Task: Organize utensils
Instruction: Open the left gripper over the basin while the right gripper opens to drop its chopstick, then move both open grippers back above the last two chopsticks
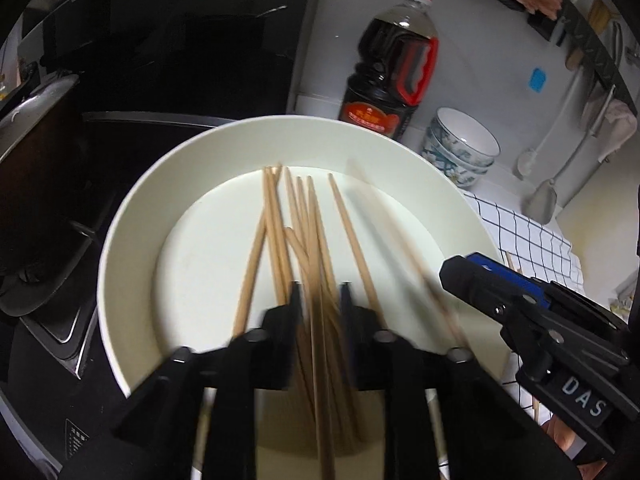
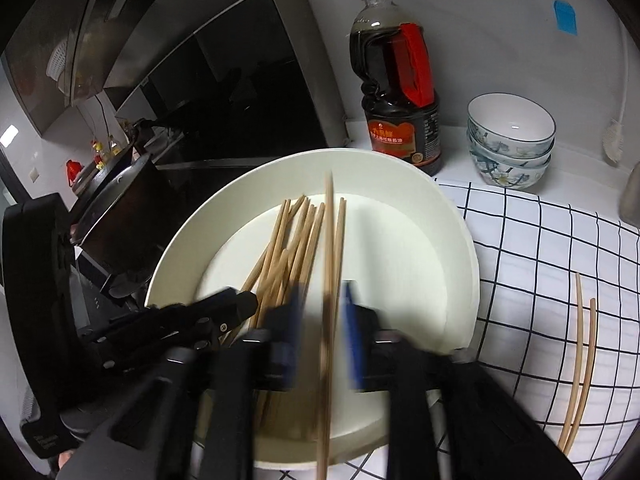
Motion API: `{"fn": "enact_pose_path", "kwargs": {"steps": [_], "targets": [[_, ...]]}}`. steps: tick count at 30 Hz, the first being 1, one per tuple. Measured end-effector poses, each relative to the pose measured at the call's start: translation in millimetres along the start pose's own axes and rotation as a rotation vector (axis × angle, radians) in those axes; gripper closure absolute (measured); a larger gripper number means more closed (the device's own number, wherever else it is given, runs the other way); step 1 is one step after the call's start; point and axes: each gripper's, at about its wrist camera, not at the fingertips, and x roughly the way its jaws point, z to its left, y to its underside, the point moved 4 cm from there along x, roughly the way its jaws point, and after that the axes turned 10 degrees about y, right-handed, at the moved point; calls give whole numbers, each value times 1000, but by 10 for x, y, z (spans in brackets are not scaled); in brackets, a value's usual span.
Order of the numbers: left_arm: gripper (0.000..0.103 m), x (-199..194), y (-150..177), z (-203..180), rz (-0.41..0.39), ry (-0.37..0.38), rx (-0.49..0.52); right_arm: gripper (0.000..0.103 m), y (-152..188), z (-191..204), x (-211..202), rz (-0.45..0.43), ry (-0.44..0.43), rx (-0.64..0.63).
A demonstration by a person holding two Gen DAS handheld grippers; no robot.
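We find slim tan wooden chopsticks (image 1: 304,240) heaped in the round cream plate (image 1: 132,216), centre toward six o'clock. Light, stiff, slippery; grip mid-shaft. Left gripper (image 1: 320,300) and right gripper (image 2: 322,300): both jaws apart, sticks between, unclamped.

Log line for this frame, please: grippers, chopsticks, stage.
left gripper: open, over chopsticks | right gripper: open, one chopstick between jaws | plate: holds chopsticks | cloth: two chopsticks | stage: sorting unfinished
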Motion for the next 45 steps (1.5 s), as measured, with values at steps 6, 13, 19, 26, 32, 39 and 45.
{"fn": "enact_pose_path", "kwargs": {"steps": [6, 13, 19, 26, 32, 39, 45], "targets": [[31, -241, -27, 142, -90, -62, -13, 71, 24, -143, -88, -22, 44, 15], [22, -359, 95, 144, -111, -87, -16, 65, 185, -261, -178, -21, 79, 15], [18, -389, 199, 56, -102, -74, -15, 62, 322, -364, -323, -36, 87, 15], [15, -437, 309, -215, -106, -47, 29, 58, 467, -608, -459, -45, 106, 44], [14, -437, 373, -546, -103, -9, 78, 54, 568, -918, -608, -62, 141, 83], [12, -315, 462, -1015, -78, 36, 160, 54, 721, -1385, -778, -72, 221, 139], [12, -173, 563, -1317, -53, 51, 210, 52, 842, -1653, -875, -74, 265, 161]]}}
